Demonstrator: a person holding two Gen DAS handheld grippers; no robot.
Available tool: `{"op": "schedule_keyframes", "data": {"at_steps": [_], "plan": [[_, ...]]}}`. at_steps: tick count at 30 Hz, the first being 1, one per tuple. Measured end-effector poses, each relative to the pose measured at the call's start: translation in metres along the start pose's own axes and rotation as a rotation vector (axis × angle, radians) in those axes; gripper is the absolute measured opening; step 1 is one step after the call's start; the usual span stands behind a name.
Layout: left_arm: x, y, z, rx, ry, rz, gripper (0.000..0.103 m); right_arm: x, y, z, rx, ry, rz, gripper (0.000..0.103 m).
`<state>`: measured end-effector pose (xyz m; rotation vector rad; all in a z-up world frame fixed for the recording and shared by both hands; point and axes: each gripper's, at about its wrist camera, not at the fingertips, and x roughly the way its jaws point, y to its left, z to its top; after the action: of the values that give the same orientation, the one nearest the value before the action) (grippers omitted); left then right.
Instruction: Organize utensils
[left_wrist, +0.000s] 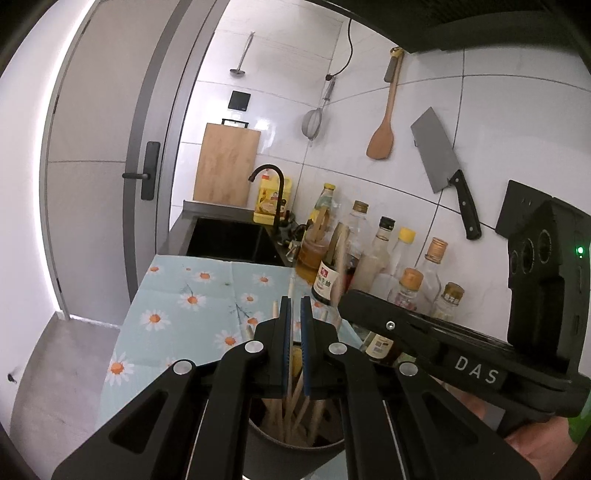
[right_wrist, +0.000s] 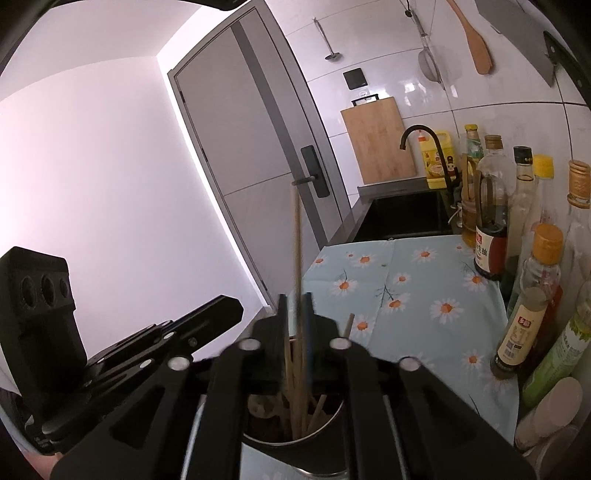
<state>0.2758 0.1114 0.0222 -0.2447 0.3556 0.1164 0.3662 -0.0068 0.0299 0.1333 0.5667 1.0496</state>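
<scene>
A dark round utensil holder (left_wrist: 291, 448) stands on the daisy-print cloth below both grippers; it also shows in the right wrist view (right_wrist: 325, 428). It holds several wooden chopsticks (left_wrist: 291, 413). My left gripper (left_wrist: 295, 306) is above the holder, jaws a narrow gap apart, with a thin pale stick (left_wrist: 291, 295) showing between them. My right gripper (right_wrist: 296, 301) is shut on a long wooden chopstick (right_wrist: 296, 240) that stands upright, its lower end in the holder. The right gripper's body (left_wrist: 461, 350) shows at the right of the left wrist view.
Several sauce and oil bottles (right_wrist: 524, 325) line the tiled wall on the right. A black sink (left_wrist: 229, 240) and faucet (left_wrist: 275, 192) lie beyond the cloth (right_wrist: 424, 295). A cutting board (left_wrist: 225, 166), cleaver (left_wrist: 439, 158), wooden spatula (left_wrist: 382, 136) and strainer (left_wrist: 313, 123) are against the wall.
</scene>
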Motion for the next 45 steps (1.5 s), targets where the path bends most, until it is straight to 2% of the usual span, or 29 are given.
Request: {"op": "schedule_keyframes", "data": {"at_steps": [16, 17, 18, 19, 23, 26, 28, 30, 32, 35, 37, 38, 40, 42, 43, 45], "plan": [[-0.034, -0.013, -0.001, 0.013, 0.01, 0.008, 0.005, -0.042, 0.014, 0.001, 0.012, -0.04, -0.004, 0.017], [-0.038, -0.015, -0.001, 0.015, 0.009, 0.011, 0.008, -0.048, 0.016, 0.001, 0.007, -0.042, -0.01, 0.017], [-0.043, -0.017, -0.002, 0.018, 0.006, 0.015, 0.019, -0.053, 0.018, 0.0, 0.0, -0.046, -0.013, 0.017], [-0.049, -0.019, -0.004, 0.019, 0.004, 0.014, 0.021, -0.057, 0.019, -0.001, -0.006, -0.047, -0.014, 0.017], [-0.071, -0.03, -0.005, 0.037, -0.016, 0.033, 0.021, -0.078, 0.025, -0.005, -0.021, -0.042, -0.014, 0.019], [-0.085, -0.037, -0.007, 0.049, -0.004, 0.033, 0.024, -0.094, 0.027, -0.009, -0.01, -0.034, 0.002, 0.026], [-0.094, -0.039, -0.01, 0.048, 0.006, 0.038, 0.035, -0.105, 0.029, -0.013, -0.013, -0.029, 0.0, 0.033], [-0.101, -0.04, -0.013, 0.046, 0.01, 0.048, 0.036, -0.117, 0.032, -0.019, -0.023, -0.025, -0.01, 0.036], [-0.11, -0.041, -0.017, 0.05, 0.016, 0.054, 0.041, -0.126, 0.036, -0.025, -0.032, -0.023, -0.035, 0.047], [-0.121, -0.042, -0.026, 0.054, 0.038, 0.054, 0.058, -0.139, 0.041, -0.038, -0.044, -0.01, -0.064, 0.052], [-0.13, -0.043, -0.032, 0.059, 0.042, 0.055, 0.07, -0.147, 0.047, -0.048, -0.053, 0.002, -0.083, 0.062], [-0.136, -0.043, -0.036, 0.067, 0.045, 0.059, 0.072, -0.151, 0.049, -0.053, -0.06, 0.01, -0.091, 0.064], [-0.147, -0.042, -0.04, 0.079, 0.04, 0.065, 0.083, -0.16, 0.056, -0.062, -0.07, 0.018, -0.121, 0.084], [-0.156, -0.039, -0.043, 0.074, 0.041, 0.064, 0.09, -0.169, 0.063, -0.072, -0.069, 0.015, -0.145, 0.094], [-0.162, -0.036, -0.046, 0.061, 0.054, 0.057, 0.094, -0.173, 0.067, -0.077, -0.07, 0.019, -0.154, 0.098], [-0.169, -0.033, -0.049, 0.045, 0.076, 0.042, 0.095, -0.181, 0.076, -0.085, -0.075, 0.027, -0.177, 0.098]]}}
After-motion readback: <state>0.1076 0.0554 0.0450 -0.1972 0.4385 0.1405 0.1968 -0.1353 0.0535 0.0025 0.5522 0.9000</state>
